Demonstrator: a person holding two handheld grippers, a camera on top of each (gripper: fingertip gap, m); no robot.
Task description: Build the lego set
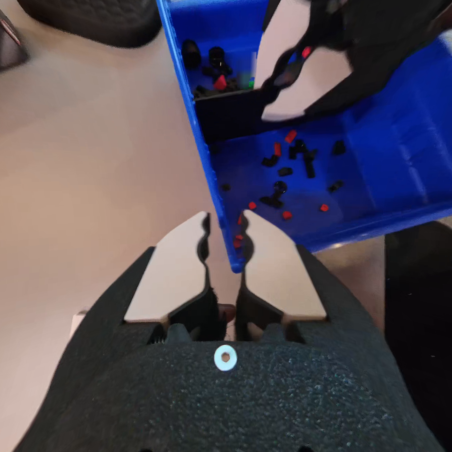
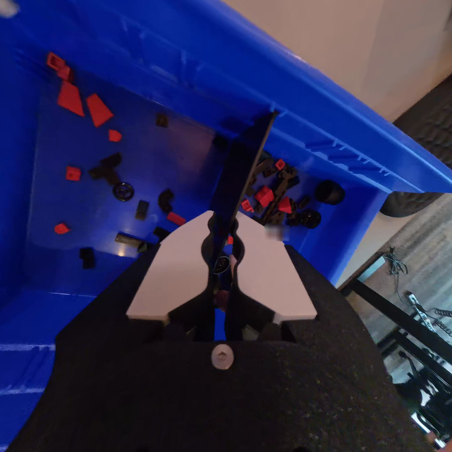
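Note:
A blue bin (image 1: 367,225) stands on a beige table, split by a black divider (image 1: 227,115). Several loose red and black lego pieces (image 1: 286,171) lie in the near compartment, and more (image 1: 220,80) in the far one. My left gripper (image 1: 226,214) straddles the bin's left wall near its corner, with the jaws closed down on the wall. My right gripper (image 2: 225,215) is inside the bin (image 2: 318,137) with its jaws narrowly closed on the divider (image 2: 247,156). It also shows in the left wrist view (image 1: 265,93). Red slopes (image 2: 97,110) lie to its left and a pile of pieces (image 2: 269,195) to its right.
A black textured object (image 1: 97,22) lies on the table (image 1: 97,146) at the far left. A dark surface (image 1: 415,293) sits right of the bin. Off the table's edge, a black frame and cables (image 2: 403,318) stand on the floor.

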